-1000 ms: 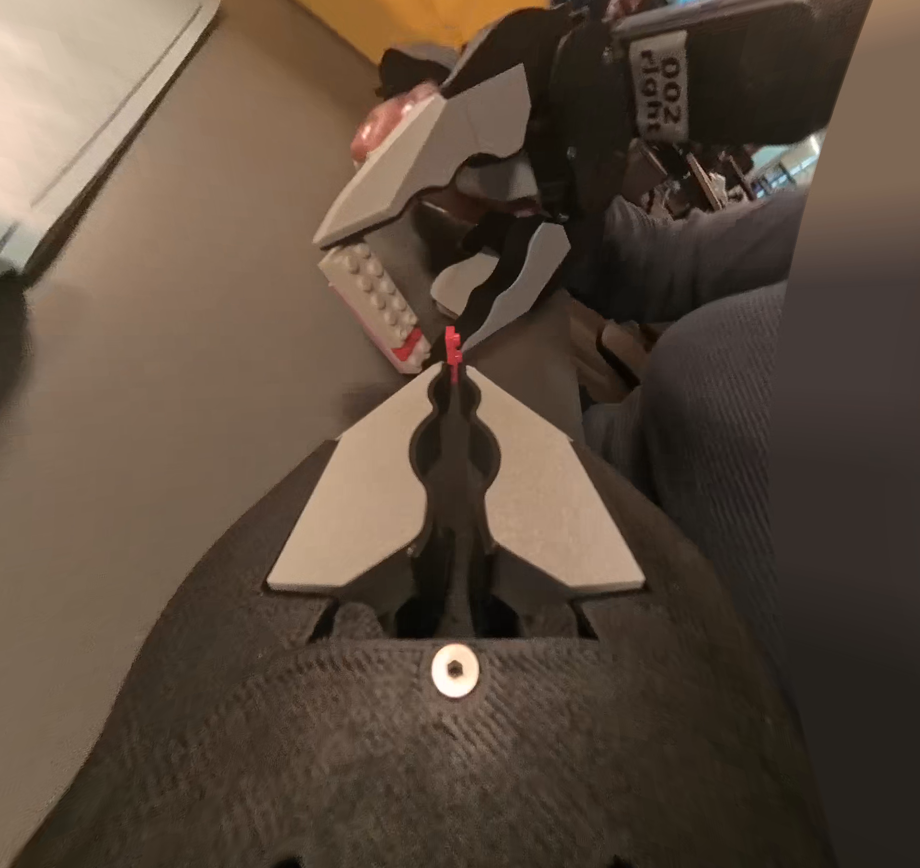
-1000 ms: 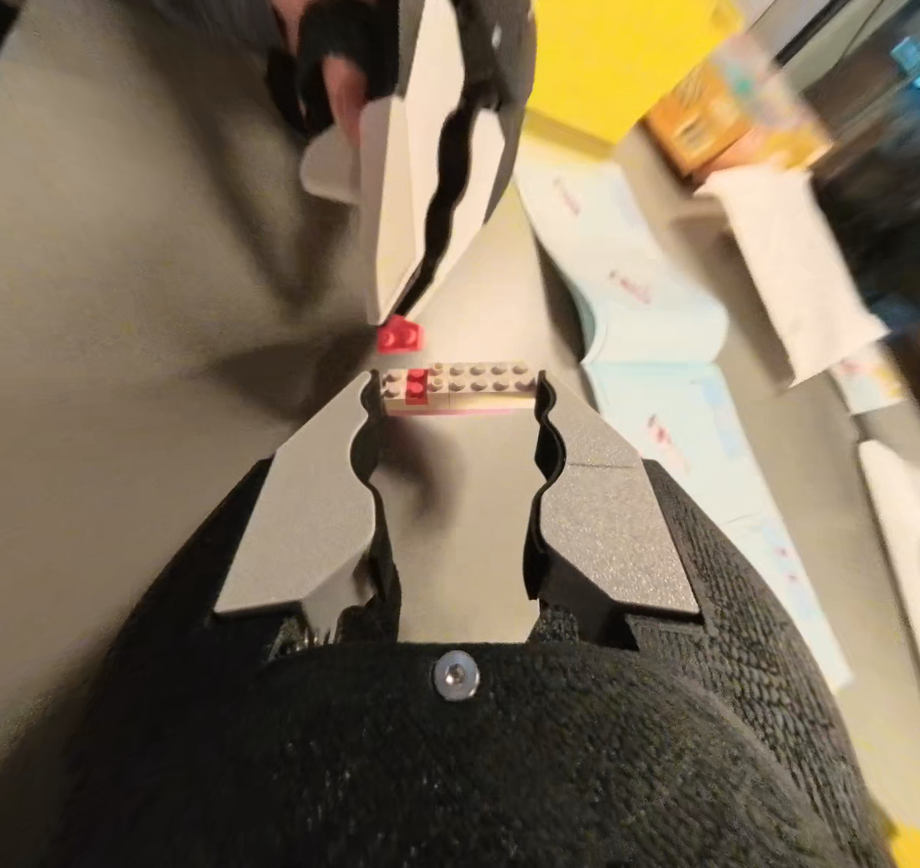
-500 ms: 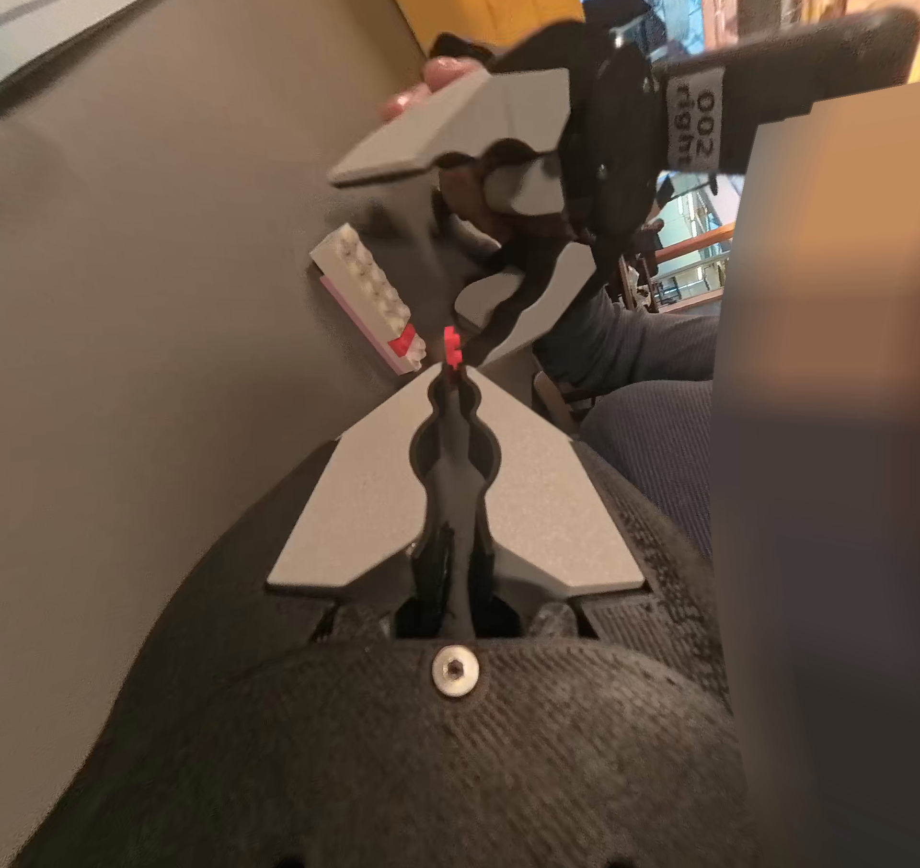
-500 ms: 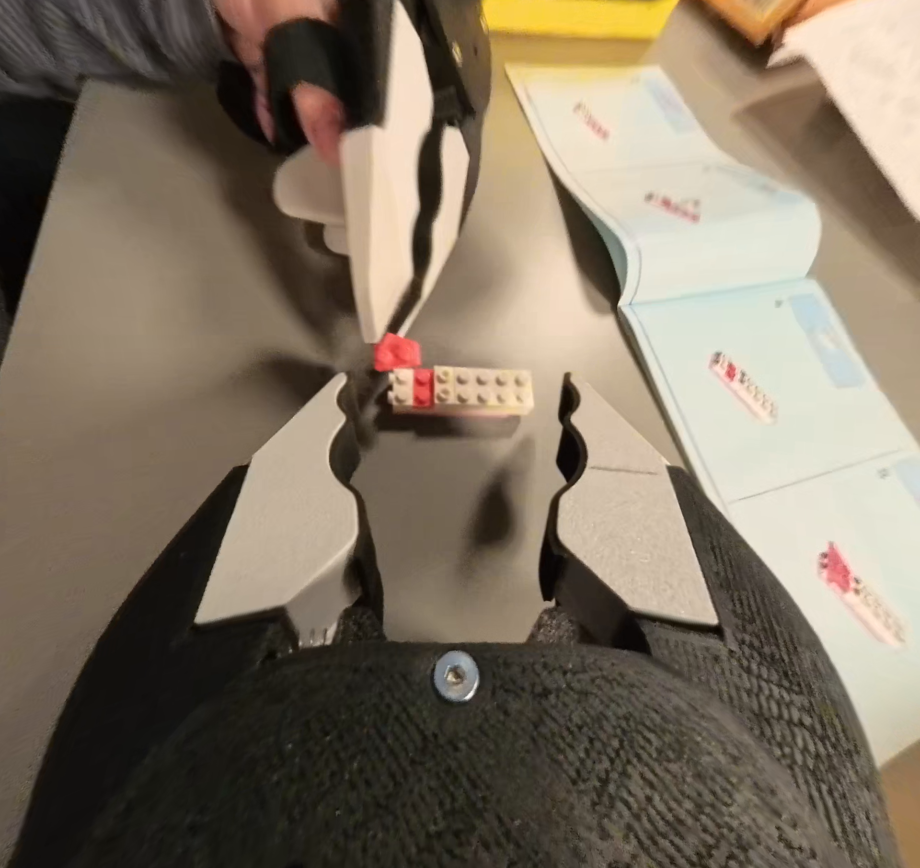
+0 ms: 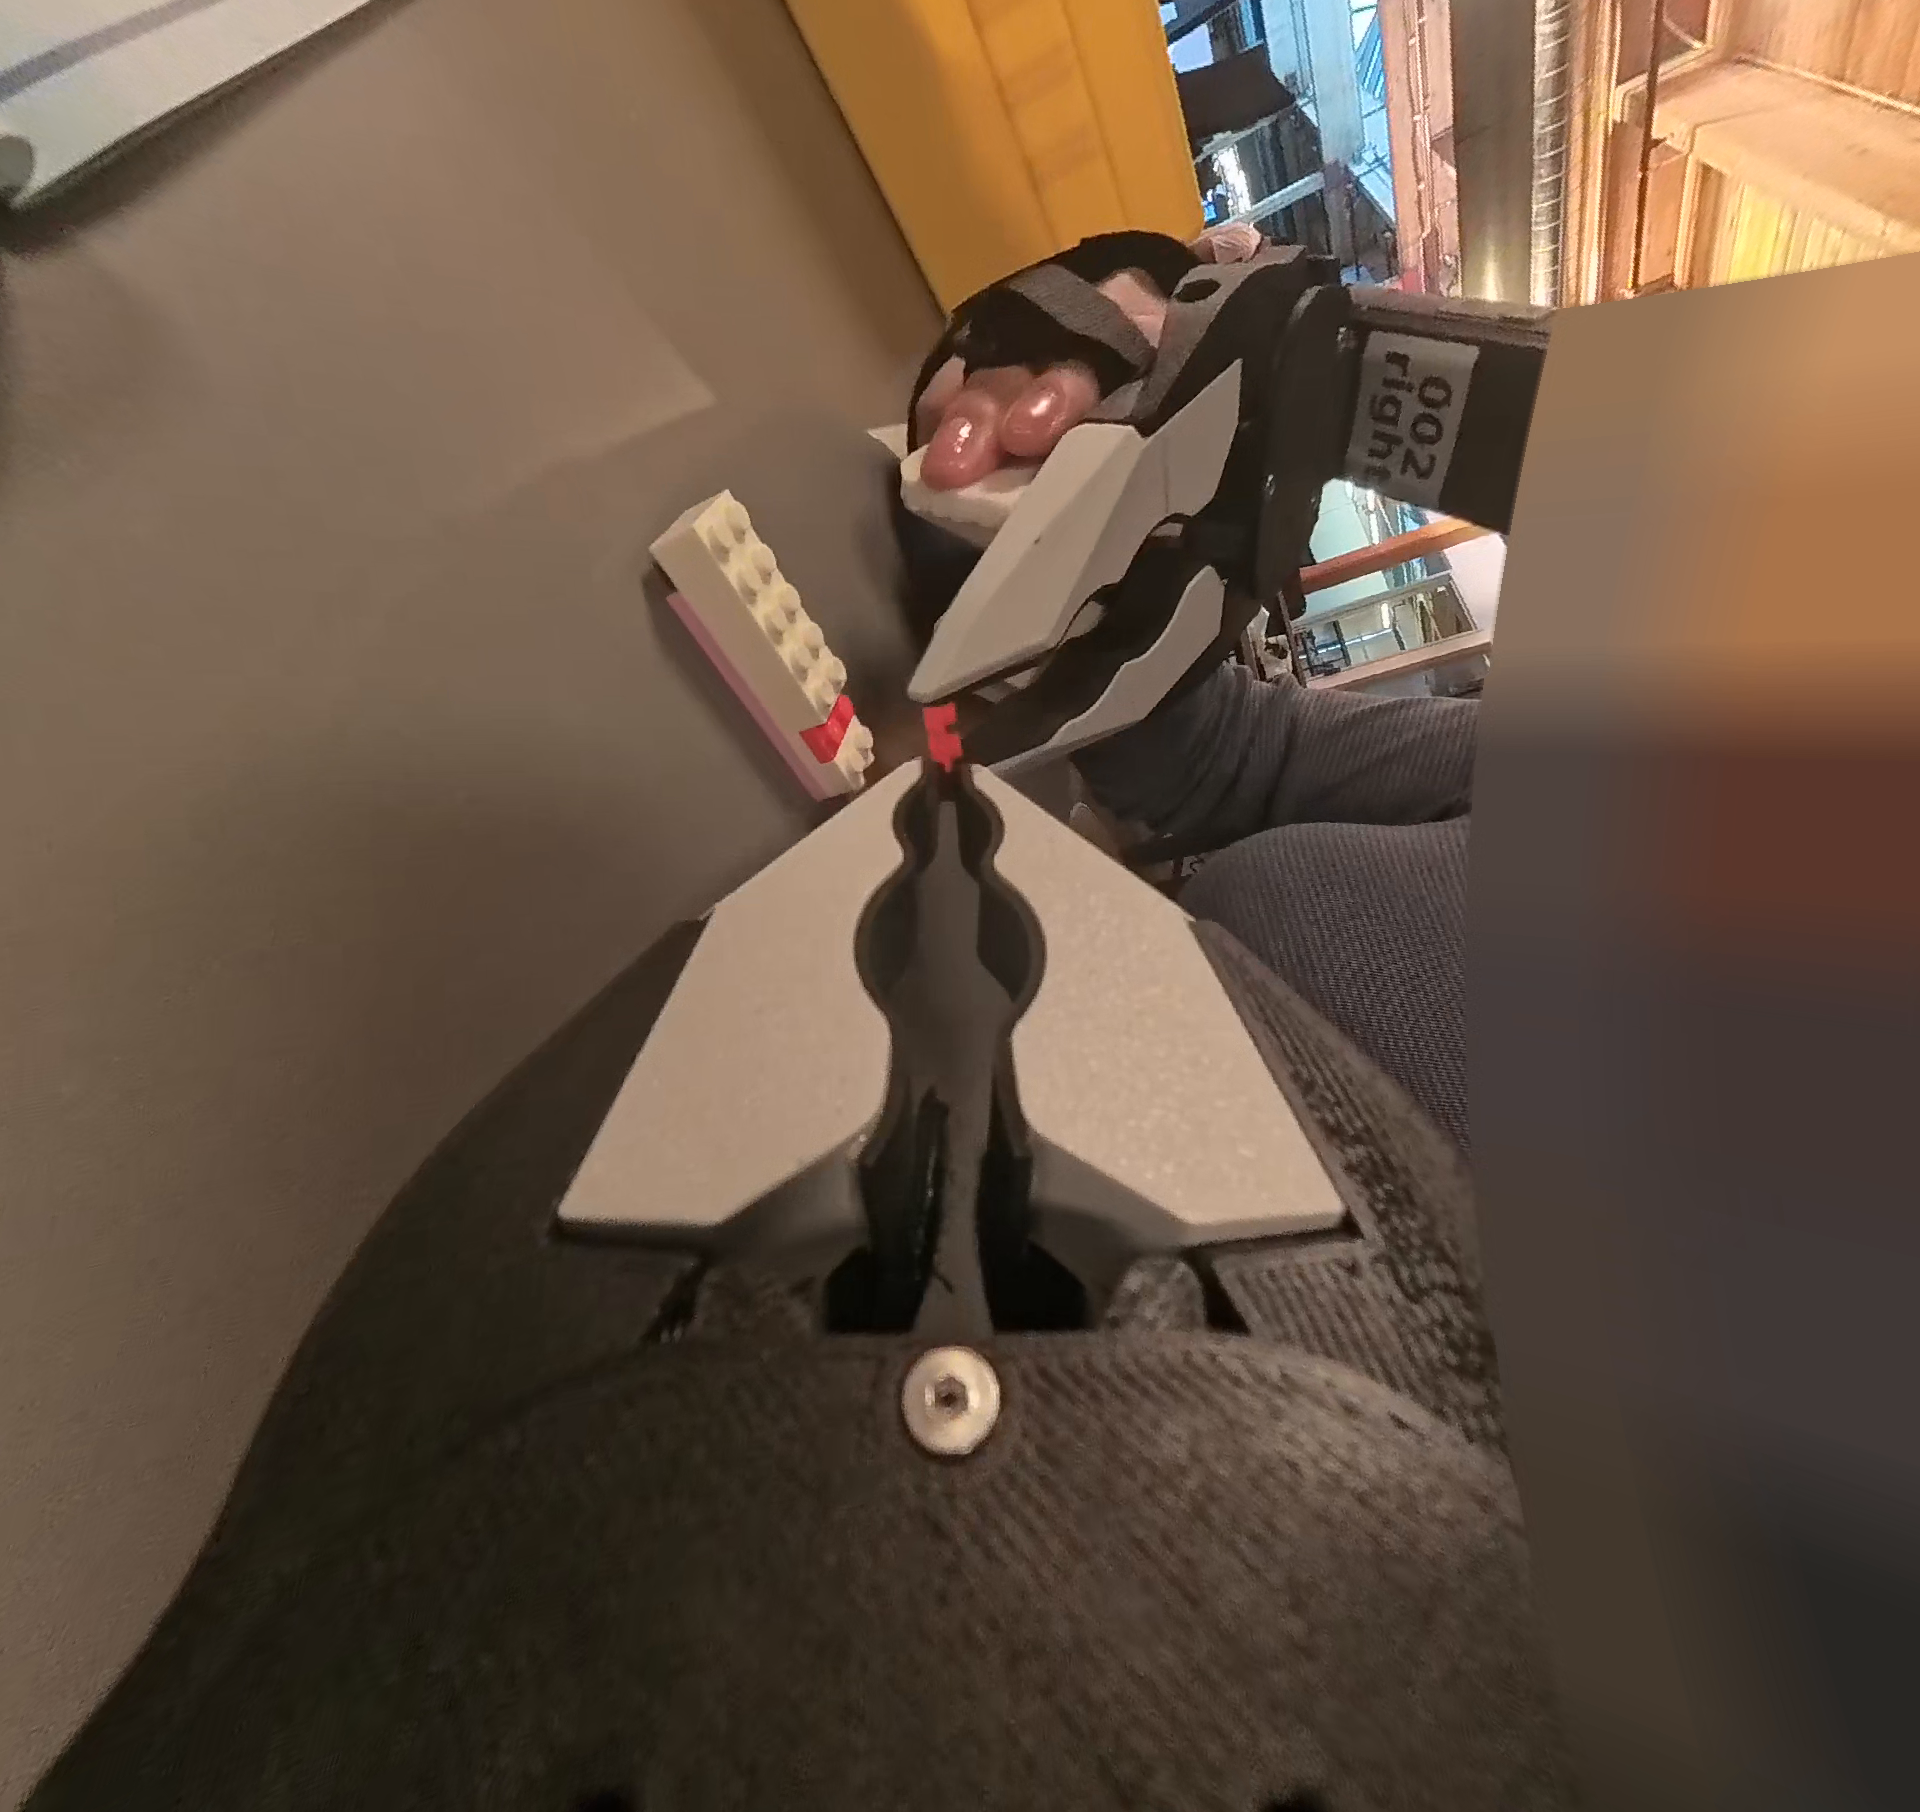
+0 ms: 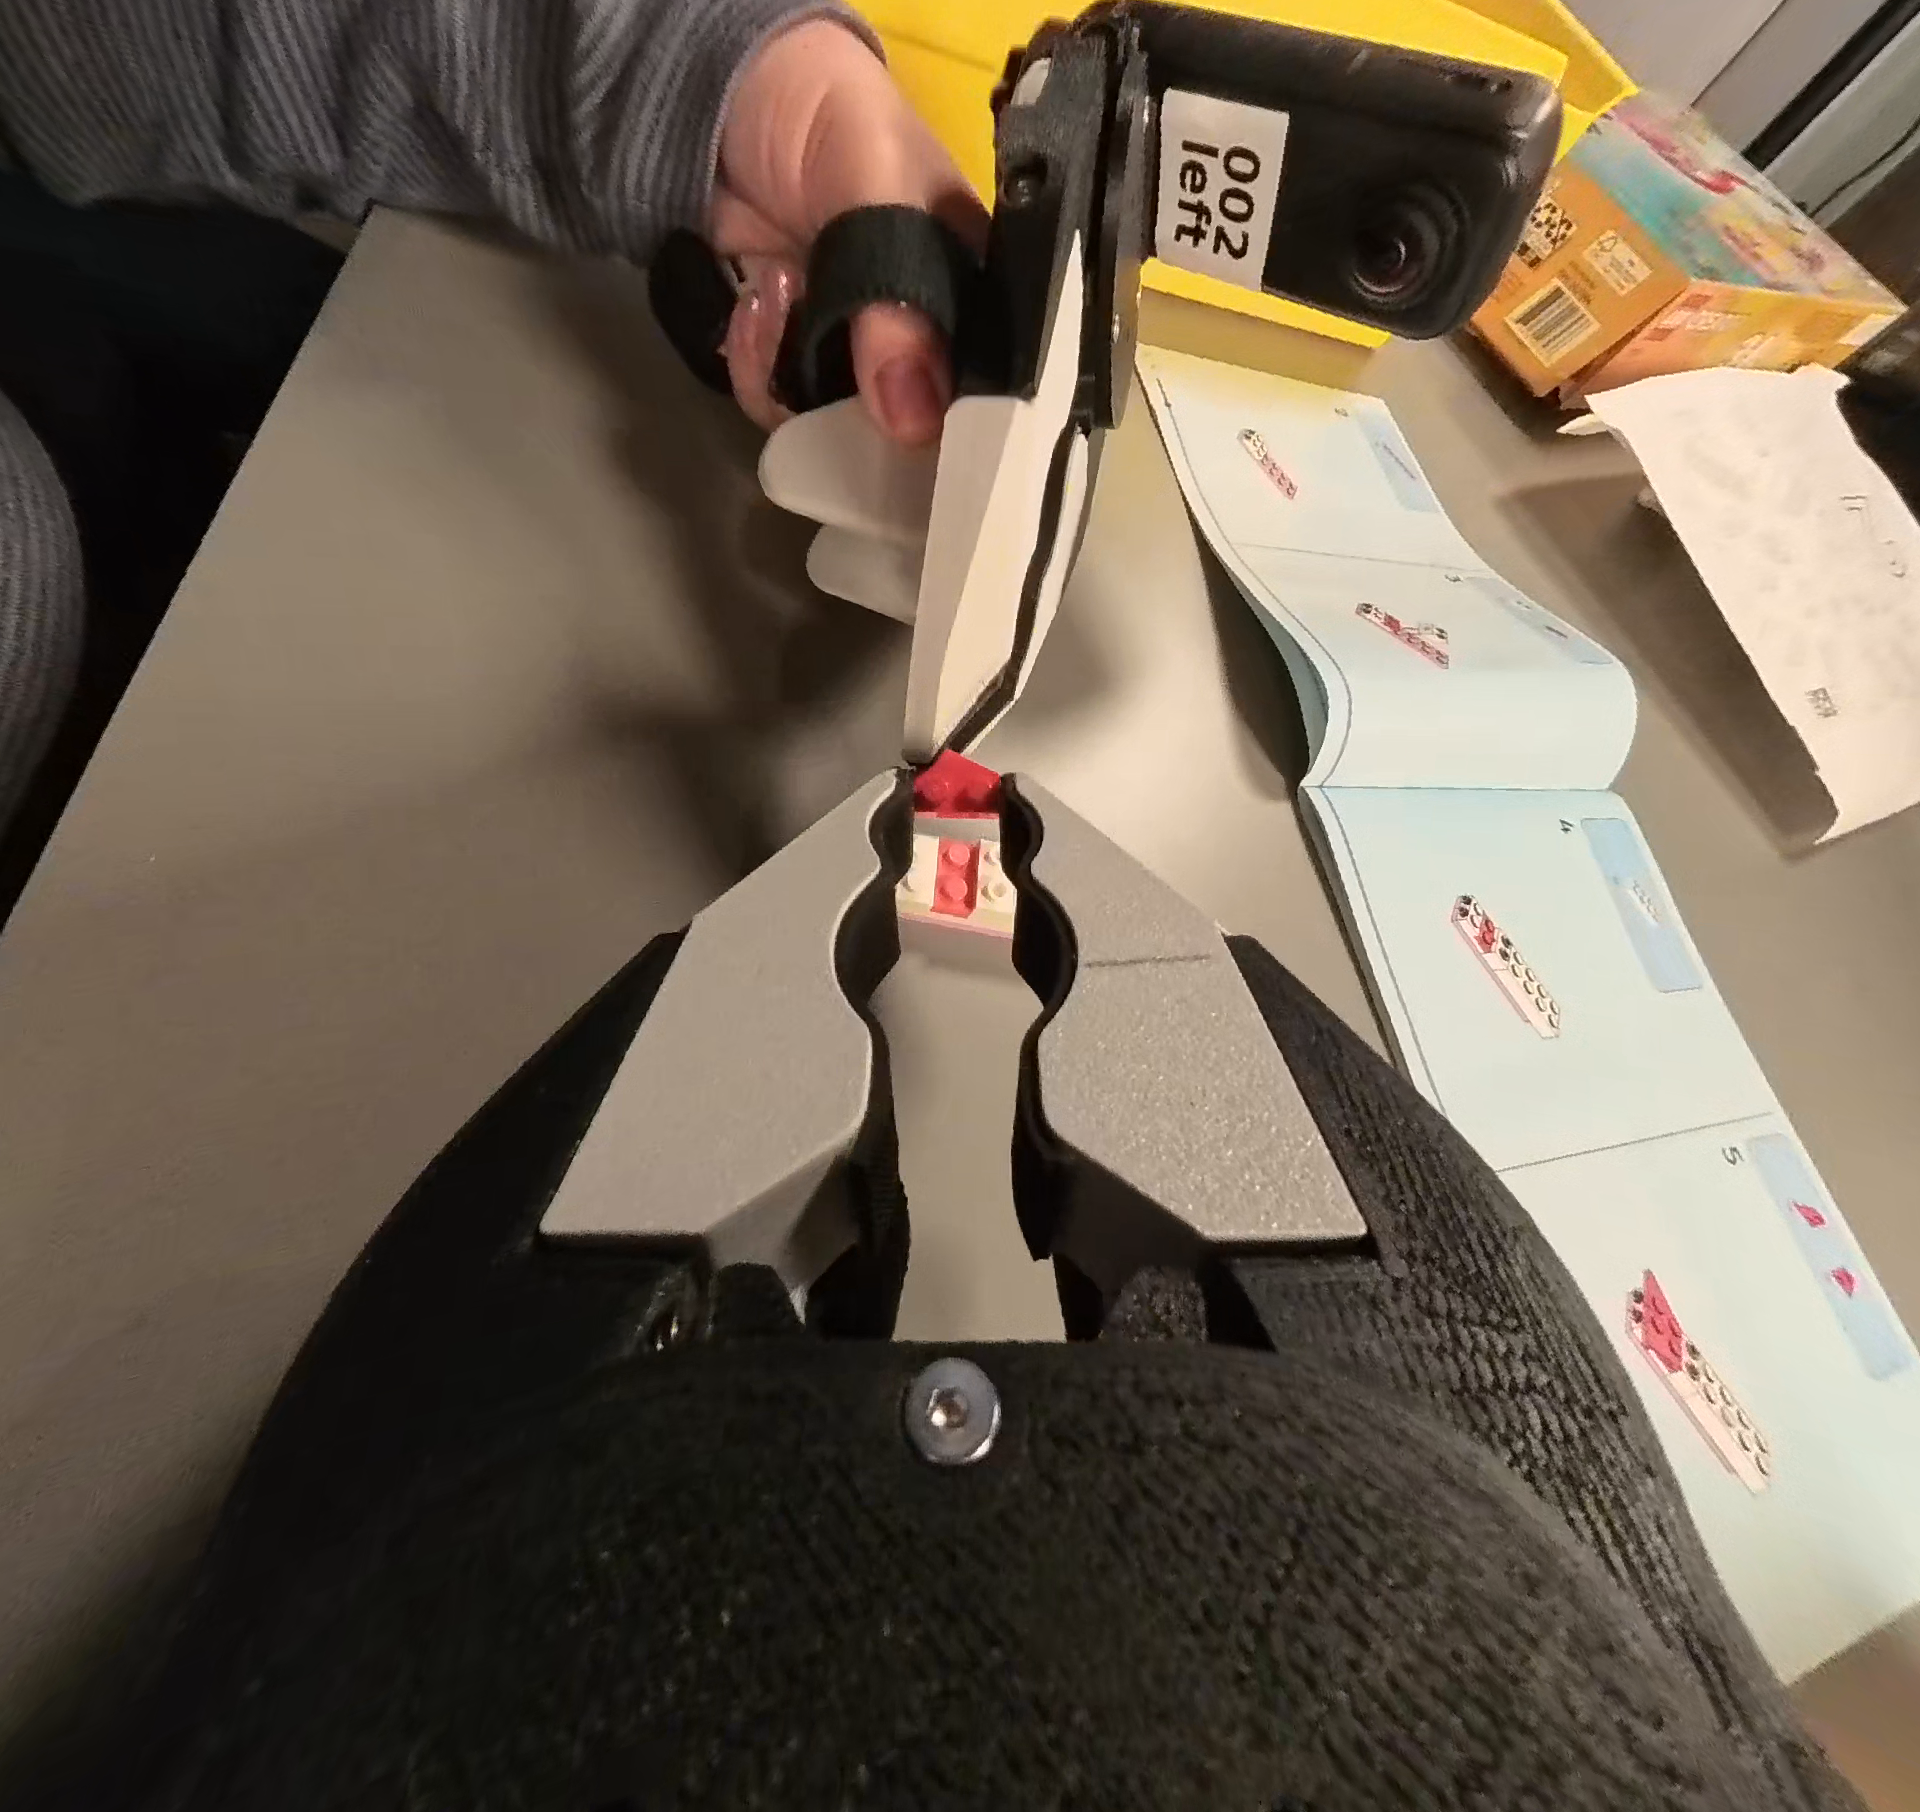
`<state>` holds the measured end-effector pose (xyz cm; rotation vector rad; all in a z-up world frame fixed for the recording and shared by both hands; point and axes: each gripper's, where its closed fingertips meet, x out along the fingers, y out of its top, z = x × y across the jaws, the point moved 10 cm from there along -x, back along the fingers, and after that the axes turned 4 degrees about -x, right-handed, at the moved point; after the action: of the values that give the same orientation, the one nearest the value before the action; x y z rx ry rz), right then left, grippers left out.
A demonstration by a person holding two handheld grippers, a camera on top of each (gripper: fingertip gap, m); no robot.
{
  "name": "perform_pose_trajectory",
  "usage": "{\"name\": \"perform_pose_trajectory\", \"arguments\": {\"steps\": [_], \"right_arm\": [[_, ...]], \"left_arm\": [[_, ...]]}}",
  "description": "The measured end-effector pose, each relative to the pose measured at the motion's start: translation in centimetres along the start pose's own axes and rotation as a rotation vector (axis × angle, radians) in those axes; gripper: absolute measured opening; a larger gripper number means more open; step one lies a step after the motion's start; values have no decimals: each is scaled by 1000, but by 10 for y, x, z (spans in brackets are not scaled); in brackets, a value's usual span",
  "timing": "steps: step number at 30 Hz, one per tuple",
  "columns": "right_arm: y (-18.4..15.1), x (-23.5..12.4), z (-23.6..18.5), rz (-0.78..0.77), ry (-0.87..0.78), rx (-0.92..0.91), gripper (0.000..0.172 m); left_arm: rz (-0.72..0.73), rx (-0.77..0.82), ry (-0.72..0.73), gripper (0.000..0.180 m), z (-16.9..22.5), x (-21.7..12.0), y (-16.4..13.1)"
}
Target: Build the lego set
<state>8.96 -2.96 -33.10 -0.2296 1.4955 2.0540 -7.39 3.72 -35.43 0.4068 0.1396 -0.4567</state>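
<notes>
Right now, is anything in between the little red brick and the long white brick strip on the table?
Nothing visible. The small red brick is pinched in the left gripper, and the right gripper closes on its sides. Only bare table separates it from the white brick strip.

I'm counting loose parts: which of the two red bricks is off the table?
The red brick pinched in the left gripper; the other red one sits on the white brick lying on the table.
</notes>
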Motion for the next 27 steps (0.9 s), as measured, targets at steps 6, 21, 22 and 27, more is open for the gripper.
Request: {"name": "perform_pose_trajectory", "arguments": {"steps": [6,21,22,27], "right_arm": [[-8,-15,14,-12,-60,53,14],[-15,-22,16,19,75,131,14],[-14,-21,15,20,82,127,14],[-12,-12,10,-11,106,103,14]], "left_arm": [[64,359,108,40,18,-5,6],[-317,1062,447,78,12,26,15],[-318,1062,448,76,12,26,15],[-335,1025,428,62,11,27,17]]}}
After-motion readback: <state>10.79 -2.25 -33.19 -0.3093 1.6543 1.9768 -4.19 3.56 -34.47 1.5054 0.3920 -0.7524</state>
